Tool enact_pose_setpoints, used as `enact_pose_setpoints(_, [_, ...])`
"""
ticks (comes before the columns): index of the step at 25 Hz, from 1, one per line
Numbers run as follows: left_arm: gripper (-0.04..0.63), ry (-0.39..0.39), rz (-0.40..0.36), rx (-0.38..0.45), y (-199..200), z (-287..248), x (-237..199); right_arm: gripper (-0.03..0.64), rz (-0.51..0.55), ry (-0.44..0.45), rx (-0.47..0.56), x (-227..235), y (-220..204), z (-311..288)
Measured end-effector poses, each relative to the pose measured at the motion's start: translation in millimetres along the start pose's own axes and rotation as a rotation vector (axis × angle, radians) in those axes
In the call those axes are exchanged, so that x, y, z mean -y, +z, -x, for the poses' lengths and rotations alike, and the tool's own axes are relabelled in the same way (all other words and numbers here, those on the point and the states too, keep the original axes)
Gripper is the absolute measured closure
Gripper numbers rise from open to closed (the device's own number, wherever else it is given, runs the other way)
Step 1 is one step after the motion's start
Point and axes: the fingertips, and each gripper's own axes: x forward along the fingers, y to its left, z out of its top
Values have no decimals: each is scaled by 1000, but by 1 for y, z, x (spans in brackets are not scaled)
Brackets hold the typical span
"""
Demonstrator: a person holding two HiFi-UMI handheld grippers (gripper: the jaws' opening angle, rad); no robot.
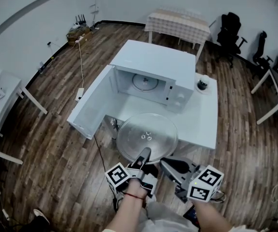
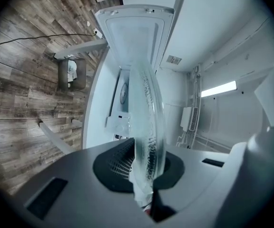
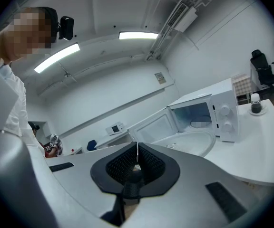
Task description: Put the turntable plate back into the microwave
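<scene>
Left hand (image 1: 135, 190): reaches in from the bottom of the head view, forearm bare, a red band at the wrist.
Left hand-held gripper (image 1: 145, 153): points level towards the microwave (image 1: 154, 61). Its jaws are narrow and clamped on the near rim of the turntable plate (image 1: 147, 135).
Left gripper view: shows the plate edge-on between the pads (image 2: 122, 163).
Right hand-held gripper (image 1: 165, 162): just right of the left one, tipped slightly down. Its jaws are pressed together with nothing between them.
Turntable plate: clear glass, lying flat before the open microwave, over the front edge of the bench (image 1: 202, 125).
Microwave: white, with its door (image 1: 91, 104) swung wide to the left. A roller ring (image 1: 145, 82) lies in the cavity.
Writing: none readable. The marker cubes bear only black-and-white squares, and a wall notice in the right gripper view is too small to read.
Hard to tell: whether the plate's far part touches the bench. Also what the small dark-topped container (image 1: 202, 84) beside the microwave is.
</scene>
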Motion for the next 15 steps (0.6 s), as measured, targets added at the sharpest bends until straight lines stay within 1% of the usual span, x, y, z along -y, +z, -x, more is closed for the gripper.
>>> enact_pose_setpoints(5, [568, 8, -23, 11, 8, -9, -5, 584, -6, 18, 3, 5, 0, -8])
enact_pose_setpoints(15, [568, -32, -57, 17, 23, -40, -6, 584, -20, 49, 3, 32, 5, -25])
